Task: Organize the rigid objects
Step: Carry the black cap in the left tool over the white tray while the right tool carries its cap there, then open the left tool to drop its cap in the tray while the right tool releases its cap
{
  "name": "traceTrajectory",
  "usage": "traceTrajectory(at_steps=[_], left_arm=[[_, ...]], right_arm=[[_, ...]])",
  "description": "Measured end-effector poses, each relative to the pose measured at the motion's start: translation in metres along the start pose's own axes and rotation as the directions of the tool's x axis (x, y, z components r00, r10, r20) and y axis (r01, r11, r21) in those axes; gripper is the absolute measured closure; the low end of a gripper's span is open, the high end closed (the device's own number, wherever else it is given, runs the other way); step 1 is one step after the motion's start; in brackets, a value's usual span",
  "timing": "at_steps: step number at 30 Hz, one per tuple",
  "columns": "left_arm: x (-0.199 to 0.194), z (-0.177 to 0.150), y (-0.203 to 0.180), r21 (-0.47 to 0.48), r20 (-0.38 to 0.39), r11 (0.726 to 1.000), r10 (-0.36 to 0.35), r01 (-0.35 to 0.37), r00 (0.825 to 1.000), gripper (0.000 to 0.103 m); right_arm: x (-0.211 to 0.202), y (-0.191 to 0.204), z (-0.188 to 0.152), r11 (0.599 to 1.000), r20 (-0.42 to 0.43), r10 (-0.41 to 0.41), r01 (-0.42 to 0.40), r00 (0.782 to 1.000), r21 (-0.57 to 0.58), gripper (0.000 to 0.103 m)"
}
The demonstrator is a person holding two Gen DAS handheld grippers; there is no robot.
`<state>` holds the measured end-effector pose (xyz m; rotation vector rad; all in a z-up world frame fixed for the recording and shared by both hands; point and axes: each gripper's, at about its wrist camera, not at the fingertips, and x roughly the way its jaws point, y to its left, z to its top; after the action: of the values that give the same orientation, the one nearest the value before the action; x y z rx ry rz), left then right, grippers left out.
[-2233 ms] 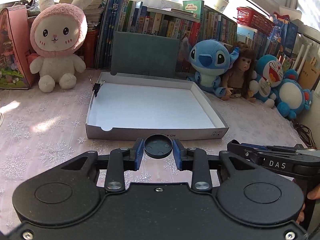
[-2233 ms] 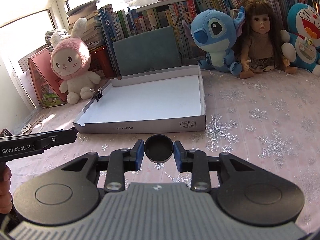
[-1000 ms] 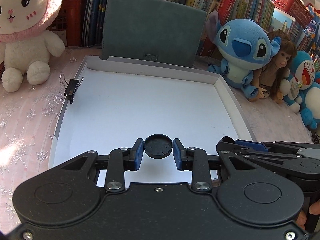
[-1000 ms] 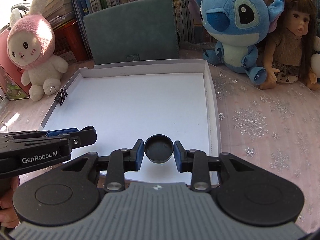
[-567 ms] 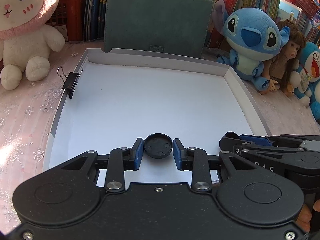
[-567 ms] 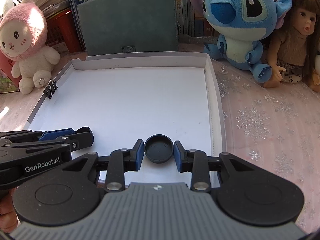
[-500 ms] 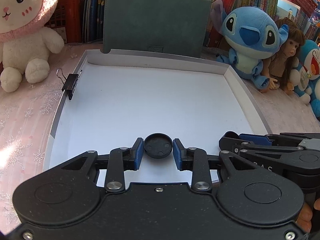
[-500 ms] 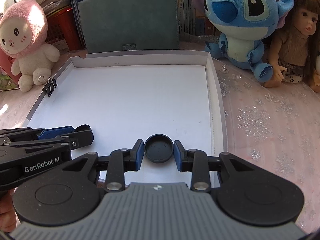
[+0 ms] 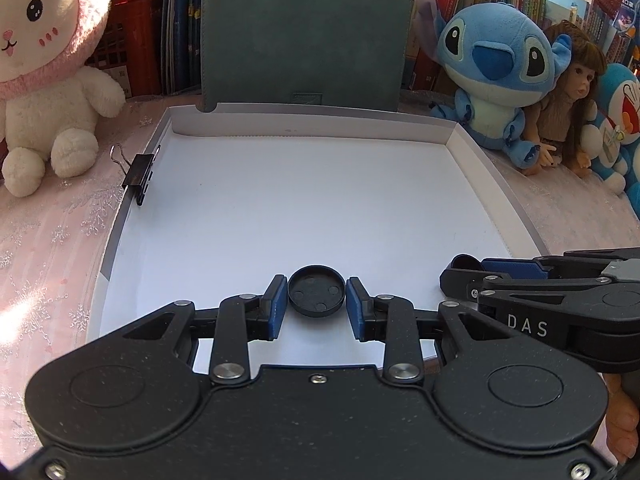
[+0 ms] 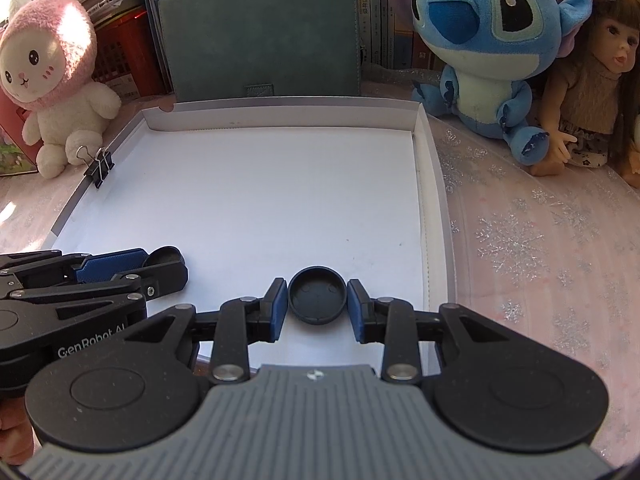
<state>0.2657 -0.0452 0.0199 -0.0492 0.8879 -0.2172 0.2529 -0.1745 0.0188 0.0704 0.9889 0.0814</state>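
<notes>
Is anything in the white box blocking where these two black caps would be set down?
Nothing visible does. The white box floor is bare under both black caps; only a binder clip sits on its left wall.

I see a white tray with grey outer walls on my counter, whose pale pink cloth carries silvery snowflakes. My left tool is black with blue pads and holds a black round cap; my right tool has a ribbed grey top, blue pads and another dark round cap. A black binder clip sits on the tray's wall. Behind stand a dull green folder, a pink-and-white bunny and a blue plush
</notes>
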Motion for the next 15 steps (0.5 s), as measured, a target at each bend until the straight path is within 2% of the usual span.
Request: traceTrajectory(at_steps=[4, 9, 11, 13, 15], left_arm=[[0.0, -0.001, -0.002, 0.012, 0.006, 1.0, 0.01, -0.01, 1.0, 0.073], [-0.002, -0.002, -0.003, 0.014, 0.007, 1.0, 0.014, -0.014, 1.0, 0.072], [-0.004, -0.002, -0.003, 0.001, 0.001, 1.0, 0.012, -0.012, 1.0, 0.062], [-0.009, -0.003, -0.002, -0.003, 0.003, 1.0, 0.006, -0.006, 1.0, 0.059], [-0.016, -0.005, -0.003, 0.016, 0.021, 1.0, 0.006, -0.007, 1.0, 0.055]], right_arm=[[0.0, 0.0, -0.001, 1.0, 0.007, -0.004, 0.004, 1.0, -0.002, 0.057], [-0.002, 0.001, -0.004, 1.0, 0.024, -0.006, 0.007, 1.0, -0.013, 0.052], [-0.004, 0.003, -0.006, 1.0, 0.04, -0.012, 0.013, 0.999, -0.019, 0.047], [-0.006, 0.003, -0.008, 1.0, 0.053, -0.017, 0.018, 0.998, -0.014, 0.04], [-0.01, 0.001, -0.011, 1.0, 0.075, -0.017, 0.018, 0.997, -0.015, 0.038]])
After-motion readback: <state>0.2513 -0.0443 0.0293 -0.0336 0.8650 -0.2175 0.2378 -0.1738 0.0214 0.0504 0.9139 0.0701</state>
